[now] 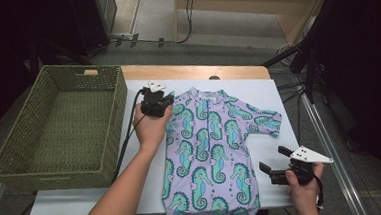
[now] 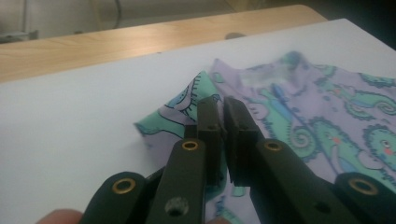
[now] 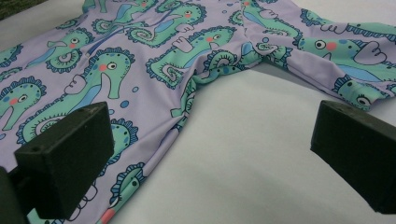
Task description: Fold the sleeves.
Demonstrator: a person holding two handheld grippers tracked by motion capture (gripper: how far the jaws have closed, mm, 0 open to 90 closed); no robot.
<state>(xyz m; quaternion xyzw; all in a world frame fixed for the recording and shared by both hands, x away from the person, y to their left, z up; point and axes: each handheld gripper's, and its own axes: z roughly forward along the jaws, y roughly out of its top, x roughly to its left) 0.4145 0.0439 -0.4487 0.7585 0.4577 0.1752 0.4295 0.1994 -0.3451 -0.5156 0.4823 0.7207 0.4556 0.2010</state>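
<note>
The left gripper is pinching the romper's sleeve at 11 o'clock on the desk. The right gripper is waiting open at 4 o'clock; fold the sleeve inward smoothly.

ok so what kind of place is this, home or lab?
Most likely a lab or data-collection studio, not a home. A white sheet covers the wooden table, cables run over the bare floor beyond it, and dark stand legs sit at the right. A person works handheld grippers on a seahorse-print baby suit.
</note>
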